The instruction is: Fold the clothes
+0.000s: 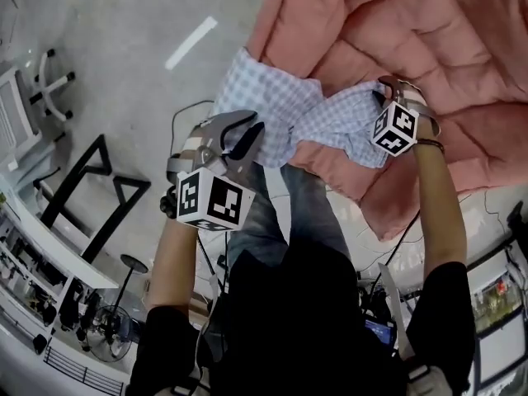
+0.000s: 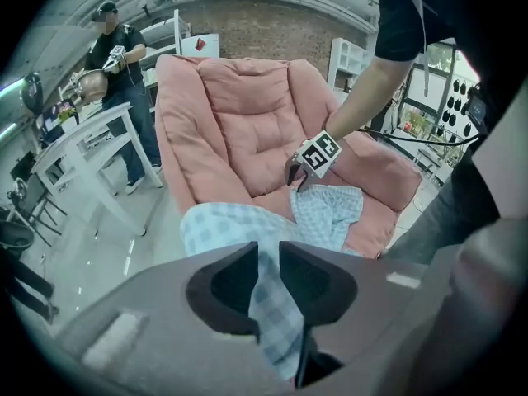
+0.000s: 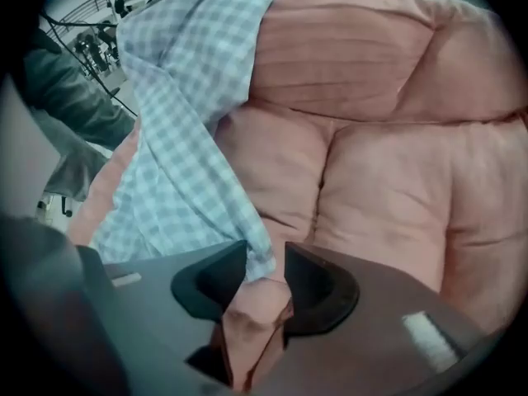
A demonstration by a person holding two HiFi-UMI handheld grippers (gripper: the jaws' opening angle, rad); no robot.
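Clamping left gripper on checked garment: jaws nearly closed, strip of cloth pinched between pads and running off toward 12 o'clock in left gripper view. Pointing right gripper down into pink chair cushion: jaws slightly apart, garment hem sitting just inside tips, pink cushion fabric bulging into the gap, no firm pinch on the cloth showing. Keeping garment bunched across cushion's near edge in head view, with left gripper at its 7 o'clock end and right gripper at its 3 o'clock end.
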